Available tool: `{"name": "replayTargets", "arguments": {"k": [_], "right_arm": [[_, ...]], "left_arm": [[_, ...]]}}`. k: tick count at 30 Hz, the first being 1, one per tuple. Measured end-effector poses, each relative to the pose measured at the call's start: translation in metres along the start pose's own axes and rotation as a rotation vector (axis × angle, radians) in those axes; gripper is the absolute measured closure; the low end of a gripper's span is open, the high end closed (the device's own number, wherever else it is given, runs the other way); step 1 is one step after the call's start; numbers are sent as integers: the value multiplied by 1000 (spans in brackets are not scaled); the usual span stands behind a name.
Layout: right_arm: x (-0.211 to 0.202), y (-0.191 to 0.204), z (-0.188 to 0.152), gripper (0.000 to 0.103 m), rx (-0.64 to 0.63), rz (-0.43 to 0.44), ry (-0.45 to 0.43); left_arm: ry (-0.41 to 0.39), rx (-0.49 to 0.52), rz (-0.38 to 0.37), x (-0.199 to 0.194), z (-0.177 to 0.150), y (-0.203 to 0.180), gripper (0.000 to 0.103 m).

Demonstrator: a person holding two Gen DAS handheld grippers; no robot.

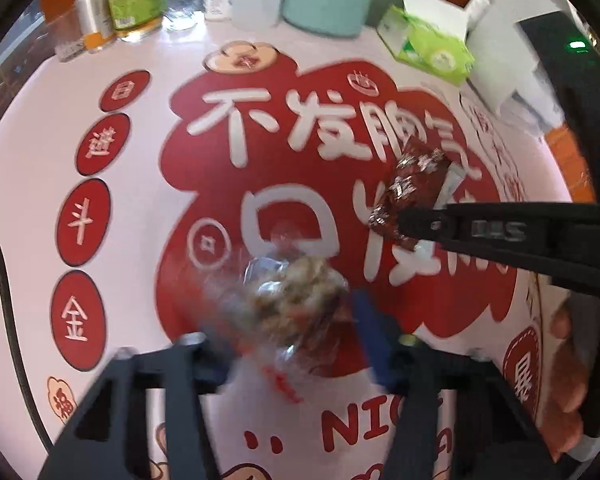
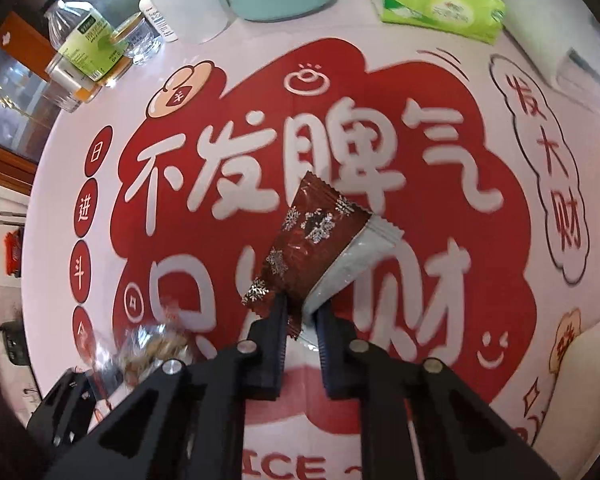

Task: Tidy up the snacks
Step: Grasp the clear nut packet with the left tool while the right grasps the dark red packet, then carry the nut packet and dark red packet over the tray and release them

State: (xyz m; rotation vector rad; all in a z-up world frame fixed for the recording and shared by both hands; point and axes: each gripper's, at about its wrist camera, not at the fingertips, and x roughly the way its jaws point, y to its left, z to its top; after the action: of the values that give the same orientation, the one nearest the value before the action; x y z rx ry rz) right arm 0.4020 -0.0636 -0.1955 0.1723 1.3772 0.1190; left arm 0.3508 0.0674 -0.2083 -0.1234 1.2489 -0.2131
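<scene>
My right gripper (image 2: 302, 316) pinches the brown snack packet (image 2: 312, 240) by its corner; my left gripper (image 1: 292, 340) clamps the clear snack bag (image 1: 288, 300). Keep both above mid-worktop (image 2: 440, 80), grip steady.

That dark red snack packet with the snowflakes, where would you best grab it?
By its flat crimped end seam, as the right tool does now: the dark red packet is thin there, so come in edge-on from the near side, pinching the seam rather than the puffy middle.

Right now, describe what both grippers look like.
The right gripper has black angular arms with cut-out slots, silver round bolts and dark ribbed finger pads. The left gripper has the same black arms and silver bolts, with a blue pad, though blurred.
</scene>
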Motion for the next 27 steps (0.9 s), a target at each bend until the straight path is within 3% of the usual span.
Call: {"name": "replayTargets", "arguments": {"k": [8, 12, 16, 21, 27], "right_arm": [[-27, -25, -46, 92, 28, 76, -22], [-62, -37, -72, 92, 38, 188, -80], [-114, -47, -106, 92, 10, 265, -198], [-168, -67, -153, 92, -18, 276, -307], [-204, -93, -205, 92, -37, 267, -365]], "left_arm": [[-95, 33, -7, -18, -12, -11, 64], [-161, 93, -13, -58, -21, -30, 64], [-231, 147, -22, -107, -35, -55, 64], [-299, 204, -41, -164, -60, -91, 64], [-323, 242, -85, -210, -92, -148, 63]]}}
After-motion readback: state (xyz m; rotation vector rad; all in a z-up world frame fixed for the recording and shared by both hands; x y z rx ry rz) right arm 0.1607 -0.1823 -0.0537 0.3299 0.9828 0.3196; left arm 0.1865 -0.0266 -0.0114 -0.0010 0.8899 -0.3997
